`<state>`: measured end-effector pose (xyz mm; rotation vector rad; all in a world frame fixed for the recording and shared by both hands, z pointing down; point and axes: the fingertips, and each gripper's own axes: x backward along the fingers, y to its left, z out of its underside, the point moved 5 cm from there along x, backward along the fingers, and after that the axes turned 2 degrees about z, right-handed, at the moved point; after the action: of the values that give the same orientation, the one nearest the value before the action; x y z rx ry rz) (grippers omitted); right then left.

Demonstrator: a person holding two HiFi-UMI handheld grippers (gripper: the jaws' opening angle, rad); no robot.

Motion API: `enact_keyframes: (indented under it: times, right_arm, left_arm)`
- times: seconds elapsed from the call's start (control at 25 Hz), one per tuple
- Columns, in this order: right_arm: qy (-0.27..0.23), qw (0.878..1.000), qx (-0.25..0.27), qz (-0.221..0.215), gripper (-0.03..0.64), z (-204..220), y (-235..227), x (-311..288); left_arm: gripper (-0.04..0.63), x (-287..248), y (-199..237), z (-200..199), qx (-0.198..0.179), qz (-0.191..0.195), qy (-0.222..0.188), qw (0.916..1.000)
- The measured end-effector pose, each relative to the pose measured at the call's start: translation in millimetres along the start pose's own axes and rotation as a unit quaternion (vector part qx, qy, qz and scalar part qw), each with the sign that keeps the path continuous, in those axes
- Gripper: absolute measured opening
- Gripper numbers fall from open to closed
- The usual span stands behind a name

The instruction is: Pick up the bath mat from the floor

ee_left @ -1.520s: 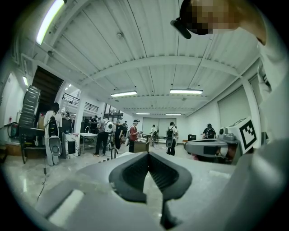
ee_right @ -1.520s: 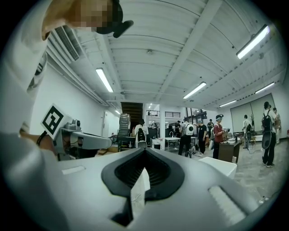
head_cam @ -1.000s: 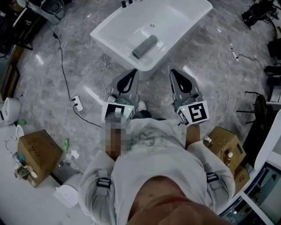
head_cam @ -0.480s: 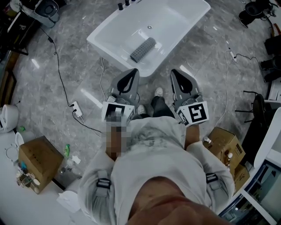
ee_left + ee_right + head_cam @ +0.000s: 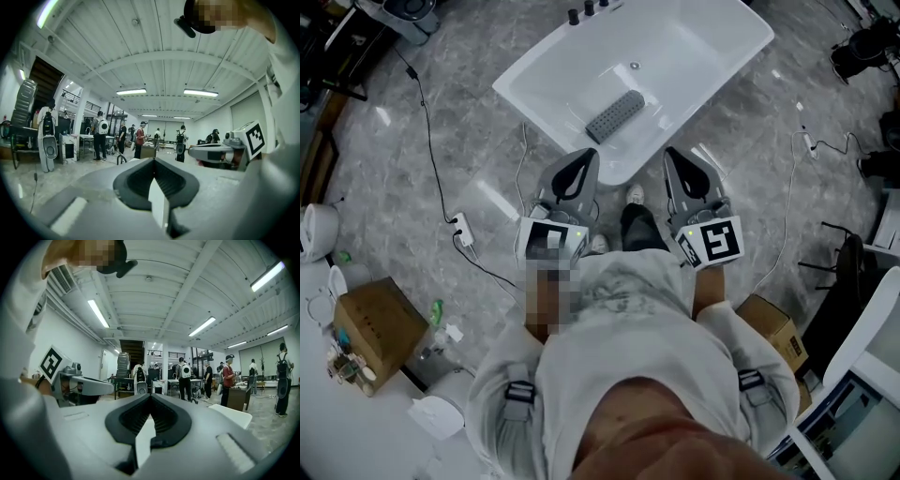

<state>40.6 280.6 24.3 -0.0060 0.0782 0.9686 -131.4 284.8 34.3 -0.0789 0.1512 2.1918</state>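
Currently my left gripper (image 5: 584, 159) and right gripper (image 5: 677, 161) both have jaws together and empty. The grey bath mat (image 5: 615, 116) lies at 12 o'clock inside the white tub (image 5: 694, 66), long axis 8-to-2. The left is slightly nearer, and the tub rim intervenes. Open floor (image 5: 469, 122) at 9 and 3.

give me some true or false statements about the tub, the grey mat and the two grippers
1. The grey mat lies inside the white bathtub. True.
2. The left gripper holds the mat. False: its jaws are shut on nothing.
3. The right gripper has its jaws together. True.
4. A cardboard box sits in the bathtub. False: it stands on the floor, off to the side.
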Motion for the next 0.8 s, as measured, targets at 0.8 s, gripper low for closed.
enact_keyframes:
  times: [0.8]
  right_arm:
    - [0.039,0.996,-0.026,-0.077,0.002,32.4,-176.6,-141.0]
  left_arm:
    - [0.003,-191.8,59.5,1.6,0.014,-0.067,0.053,0.9962]
